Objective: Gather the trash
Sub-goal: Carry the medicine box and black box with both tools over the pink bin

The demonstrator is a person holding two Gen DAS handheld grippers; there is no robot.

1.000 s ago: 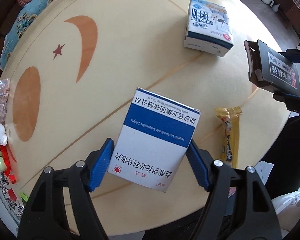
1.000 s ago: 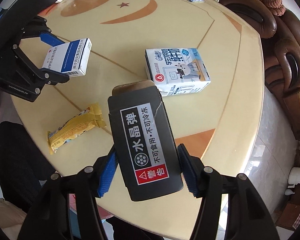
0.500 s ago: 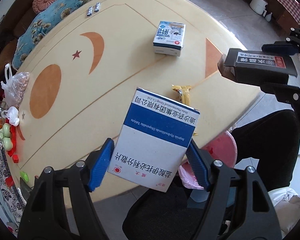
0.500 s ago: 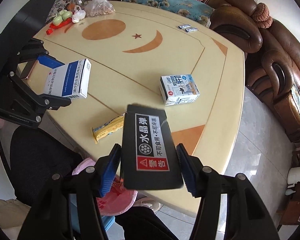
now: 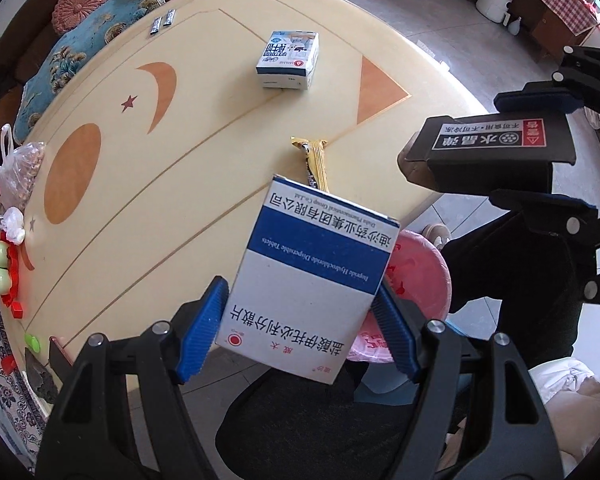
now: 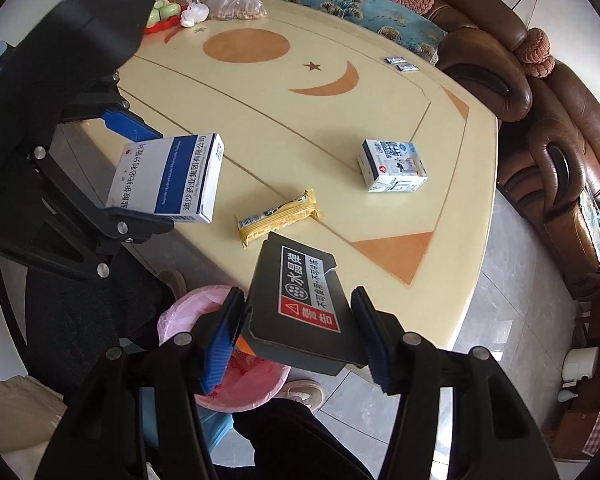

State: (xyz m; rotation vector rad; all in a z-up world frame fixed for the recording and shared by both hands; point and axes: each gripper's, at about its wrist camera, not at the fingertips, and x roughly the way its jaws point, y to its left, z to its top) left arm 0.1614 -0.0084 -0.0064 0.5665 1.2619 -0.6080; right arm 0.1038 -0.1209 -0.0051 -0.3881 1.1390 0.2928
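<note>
Currently both grippers were loaded and hanging above the near edge of the table [image 5: 220, 92].

Left gripper [image 5: 300, 312]: blue pads clamped on the two side faces of a blue-and-white medicine box [image 5: 312, 276], Chinese print on its face, box tilted a bit and sticking forward out of the jaws. Seen from the right wrist view, the same box [image 6: 168, 178] sat over the table's near-left edge, pinched between the left gripper's blue pad above and black finger below.

Right gripper [image 6: 296, 334]: jaws were closing, pads pressed on the sides of a black box [image 6: 300, 308] with a white label and a red warning strip. One end flap looked torn or partly open. From the left wrist view that box [image 5: 496, 156] hung off past the table edge, over the floor.

Pink-lined trash bin [image 6: 236, 372] stood on the floor beside the table, directly under the black box and partly hidden by both boxes; in the left view its rim [image 5: 420, 264] showed right behind the medicine box.

On the table: yellow snack wrapper [image 6: 278, 216] near the front edge, milk carton [image 6: 392, 166] lying further in, two small sachets [image 6: 400, 63] at the far edge by the sofa [image 6: 500, 64]. Clear bag of nuts [image 6: 238, 4] and some red and green items sat at the far-left corner.
</note>
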